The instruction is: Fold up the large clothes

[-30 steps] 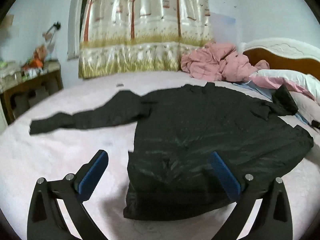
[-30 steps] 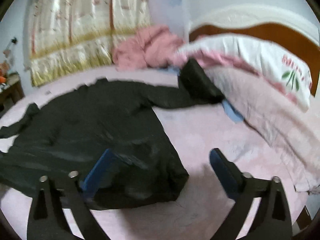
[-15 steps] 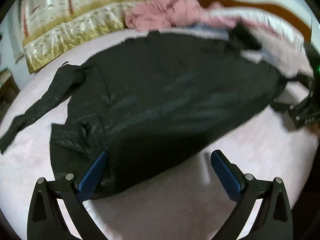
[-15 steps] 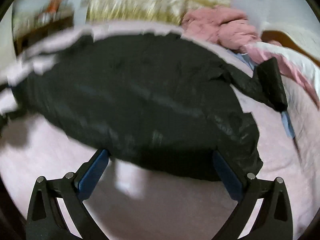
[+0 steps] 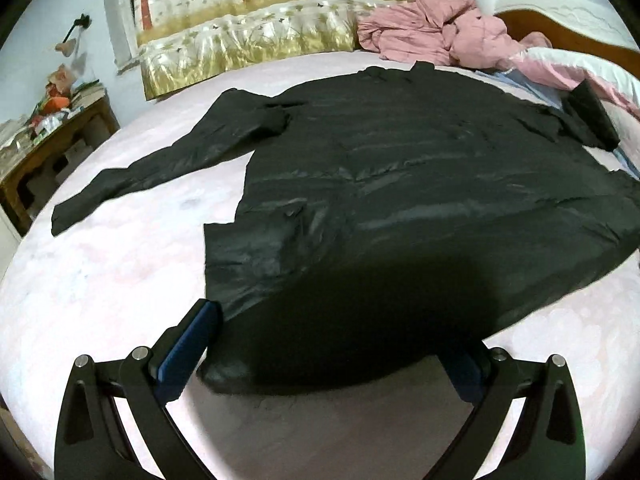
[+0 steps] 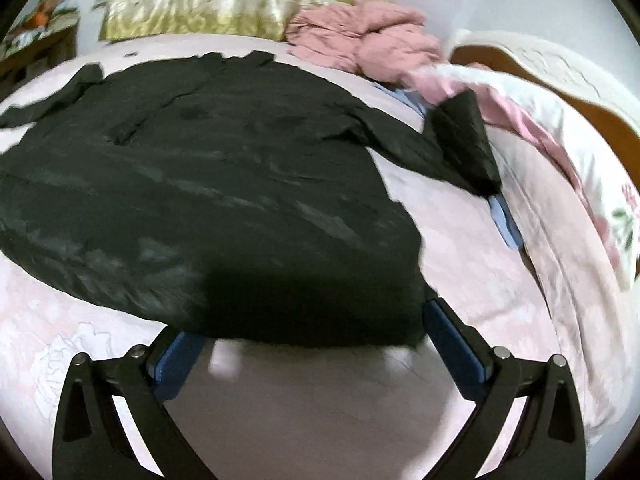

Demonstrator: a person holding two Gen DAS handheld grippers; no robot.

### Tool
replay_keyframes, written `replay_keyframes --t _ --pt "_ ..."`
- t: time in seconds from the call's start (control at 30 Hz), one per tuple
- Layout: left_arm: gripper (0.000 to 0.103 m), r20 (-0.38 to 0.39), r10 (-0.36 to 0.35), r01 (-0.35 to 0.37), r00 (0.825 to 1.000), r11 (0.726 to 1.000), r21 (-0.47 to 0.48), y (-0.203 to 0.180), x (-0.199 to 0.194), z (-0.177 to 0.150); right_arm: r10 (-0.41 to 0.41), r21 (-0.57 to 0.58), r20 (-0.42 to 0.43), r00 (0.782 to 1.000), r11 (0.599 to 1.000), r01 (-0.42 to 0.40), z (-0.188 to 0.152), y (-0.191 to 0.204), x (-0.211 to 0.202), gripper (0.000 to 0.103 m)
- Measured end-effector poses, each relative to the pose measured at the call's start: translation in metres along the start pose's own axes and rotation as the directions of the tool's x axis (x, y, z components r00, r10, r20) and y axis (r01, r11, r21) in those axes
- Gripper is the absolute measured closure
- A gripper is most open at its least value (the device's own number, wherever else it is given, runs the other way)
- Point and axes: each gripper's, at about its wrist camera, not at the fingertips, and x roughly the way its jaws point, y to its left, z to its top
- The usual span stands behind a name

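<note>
A large black jacket lies spread flat on the pink bed, one sleeve stretched out to the left, the other reaching toward the pillows at the right. It also shows in the right wrist view. My left gripper is open, its blue pads either side of the jacket's near hem, left of the middle. My right gripper is open, its pads astride the hem's right corner. The hem hangs over both gaps and hides the right pad in the left view.
A crumpled pink quilt lies at the far side of the bed. Pillows and a pink blanket lie along the wooden headboard at the right. A cluttered wooden table stands left. A curtain hangs behind.
Both grippers have swung about and come in low over the bed to the jacket's near hem, which now lies between their open fingers. The jacket has not moved.
</note>
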Motion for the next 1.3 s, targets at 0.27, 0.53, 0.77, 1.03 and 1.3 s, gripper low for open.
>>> replay_keyframes --t 0.27,0.53,0.77,1.03,1.3 --pt "0.000 0.124 0.008 0.016 0.992 0.981 -0.196 0.035 -0.030 -0.002 -0.006 0.180 0.154 0.988 0.983 -0.023 -0.007 -0.029 -0.031 0.000" --pt "0.000 0.014 -0.202 0.197 0.979 0.934 -0.297 0.044 -0.021 -0.016 0.212 0.277 0.096 0.972 0.933 -0.231 -0.016 -0.035 -0.024 0.000" --pt "0.000 0.086 -0.489 0.466 0.868 0.742 -0.482 0.036 -0.031 -0.027 0.565 0.480 0.098 0.819 0.694 -0.536 -0.029 -0.025 -0.004 0.001" --pt "0.067 0.099 -0.336 0.345 0.937 0.839 -0.421 0.017 0.013 0.003 0.435 0.522 0.073 0.898 0.750 -0.406 -0.011 -0.021 0.033 0.068" --pt "0.082 0.200 -0.278 0.325 0.939 0.908 -0.263 0.006 -0.075 -0.009 0.400 0.438 0.170 0.901 0.788 -0.432 -0.033 -0.023 -0.040 0.088"
